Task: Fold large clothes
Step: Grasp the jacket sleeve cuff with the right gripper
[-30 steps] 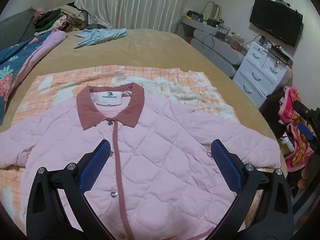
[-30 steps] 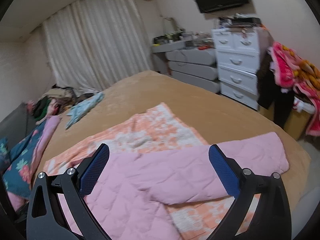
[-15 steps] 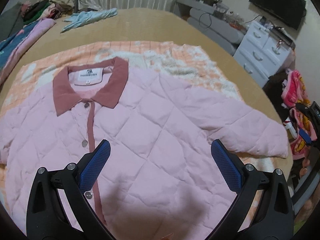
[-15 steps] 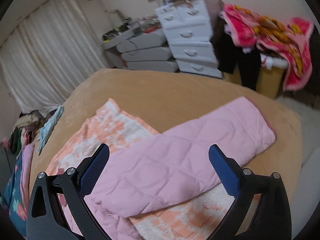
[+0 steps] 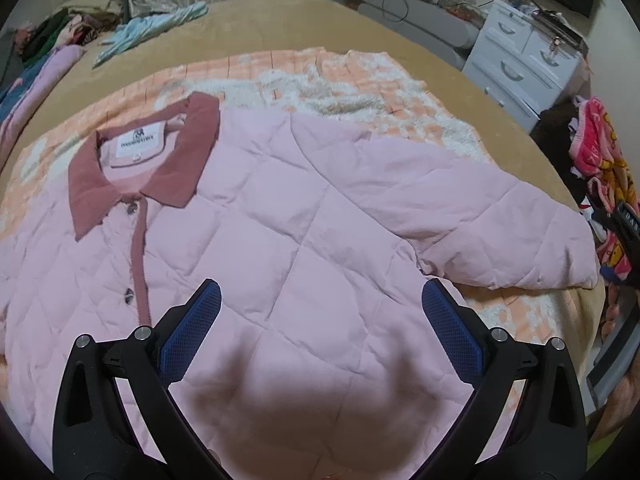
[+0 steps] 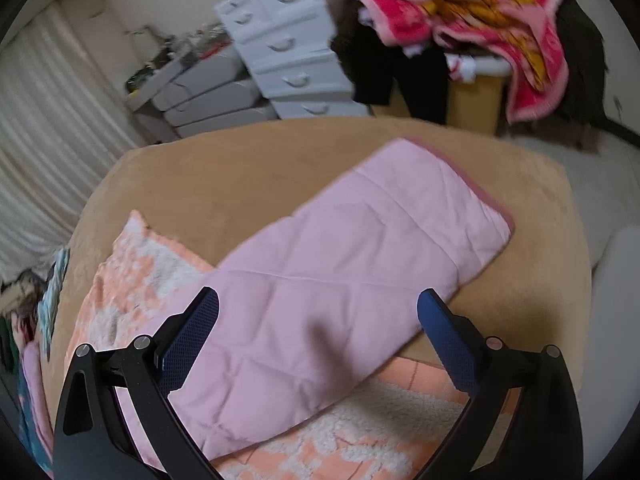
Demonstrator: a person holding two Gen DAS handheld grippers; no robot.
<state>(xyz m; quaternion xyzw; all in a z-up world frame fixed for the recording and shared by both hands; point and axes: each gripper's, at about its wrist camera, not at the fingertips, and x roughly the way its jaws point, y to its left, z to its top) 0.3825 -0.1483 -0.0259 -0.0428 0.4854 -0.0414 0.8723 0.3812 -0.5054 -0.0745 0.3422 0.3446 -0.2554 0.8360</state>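
A pink quilted jacket (image 5: 280, 240) with a dusty-red collar (image 5: 180, 152) lies face up and buttoned on an orange-and-white blanket (image 5: 360, 92) on the bed. Its right sleeve (image 5: 500, 224) stretches out toward the bed's right edge. My left gripper (image 5: 320, 304) is open and empty, low over the jacket's right chest. My right gripper (image 6: 318, 312) is open and empty, hovering over the same sleeve (image 6: 360, 248), whose cuff (image 6: 492, 204) lies on the tan bedcover.
The tan bed (image 5: 280, 24) holds a light-blue garment (image 5: 152, 28) and a clothes pile (image 5: 60, 28) at the far left. A white dresser (image 5: 524, 56) and grey drawers stand at the right. Pink and yellow cloth (image 6: 460, 12) hangs beside the bed.
Both grippers have dropped lower and closer to the jacket. The left moved right over the chest; the right tilted down over the sleeve. Both stayed open.
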